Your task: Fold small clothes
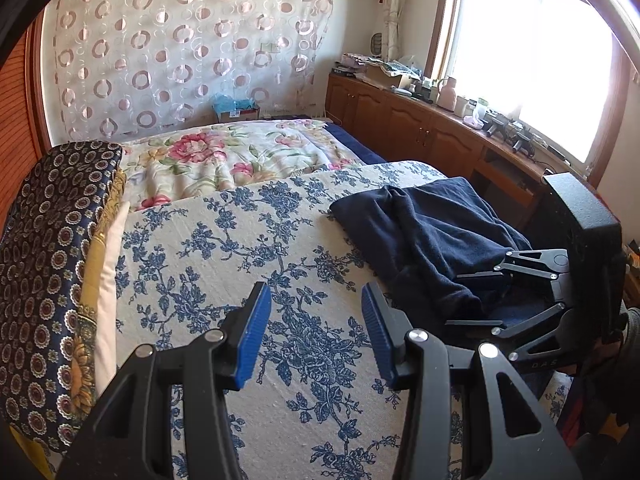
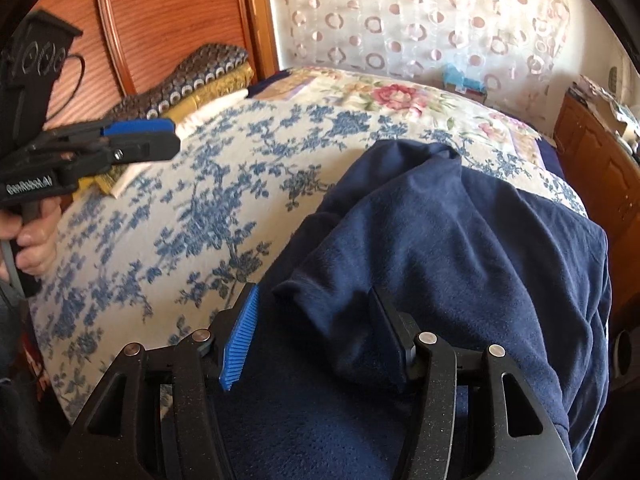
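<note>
Left wrist view: the left gripper [image 1: 316,332] hangs above bare blue-flowered bedspread [image 1: 224,248], jaws apart with nothing between the blue pads [image 1: 254,340], tilted down toward the cloth. To its right lies the navy garment [image 1: 424,236], a rumpled fleece piece whose long axis runs from the near right corner of the bed away toward the middle, its far edge ending in a fairly straight hem on the spread. The right gripper [image 1: 476,300] reaches in from the right edge, its black linkage lying over the garment's near end. Left of the garment the spread is open and flat as far as the stacked patterned bedding [image 1: 52,264] at the left edge. Farther off lies a pink-flowered quilt [image 1: 224,156], then a sheer curtain with rings [image 1: 188,44]; wooden cabinets [image 1: 404,120] under a bright window [image 1: 532,56] run along the right.

In the right wrist view the right gripper [image 2: 316,340] points steeply down onto the garment [image 2: 460,248]. Its jaws stand apart; a thick fold of fleece sits between them, lapping the right pad, and the left blue pad [image 2: 240,340] stands clear of the cloth. The garment's left edge runs diagonally up and away across the spread. At far left a hand [image 2: 34,240] grips the handle of the left gripper [image 2: 156,136], held level above the bed's open side.
</note>
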